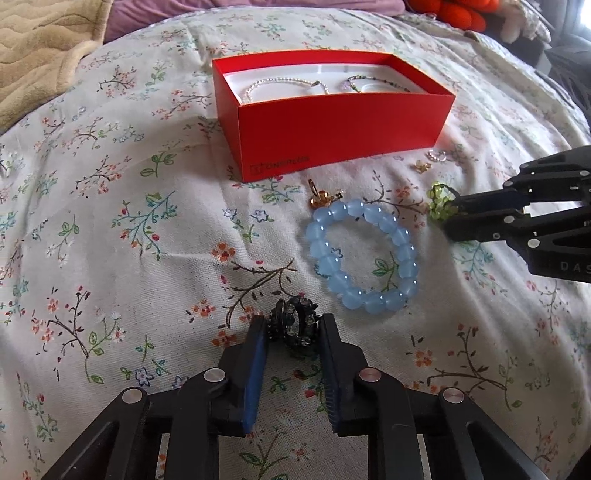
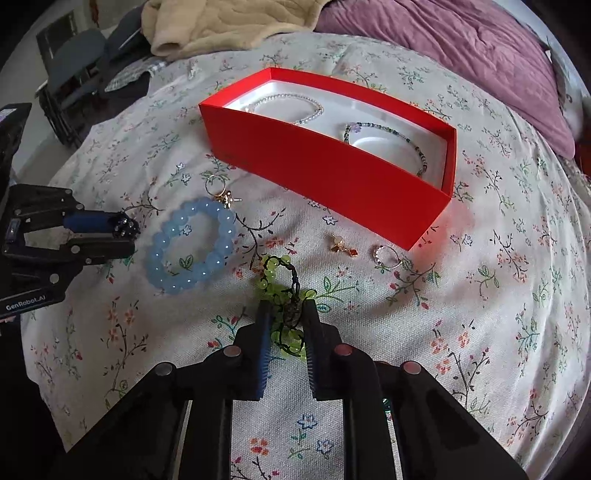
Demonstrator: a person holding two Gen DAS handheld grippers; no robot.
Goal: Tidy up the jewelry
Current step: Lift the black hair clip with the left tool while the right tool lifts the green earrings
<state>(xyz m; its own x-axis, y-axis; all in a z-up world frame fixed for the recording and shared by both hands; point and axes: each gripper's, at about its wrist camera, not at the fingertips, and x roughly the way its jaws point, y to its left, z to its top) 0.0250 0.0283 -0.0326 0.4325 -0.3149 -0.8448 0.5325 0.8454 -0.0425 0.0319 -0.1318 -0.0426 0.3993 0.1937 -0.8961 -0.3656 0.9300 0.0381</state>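
Observation:
A red box with a white inside holds two thin beaded bracelets. A blue bead bracelet lies on the floral bedspread. My left gripper is shut on a dark sparkly ring-like piece. My right gripper is shut on a green bead bracelet with dark cord. A gold earring, a small gold charm and a silver ring lie loose near the box.
The floral bedspread covers the bed. A beige blanket and a purple quilt lie at the back. An orange soft thing sits far right. A dark chair stands beyond the bed edge.

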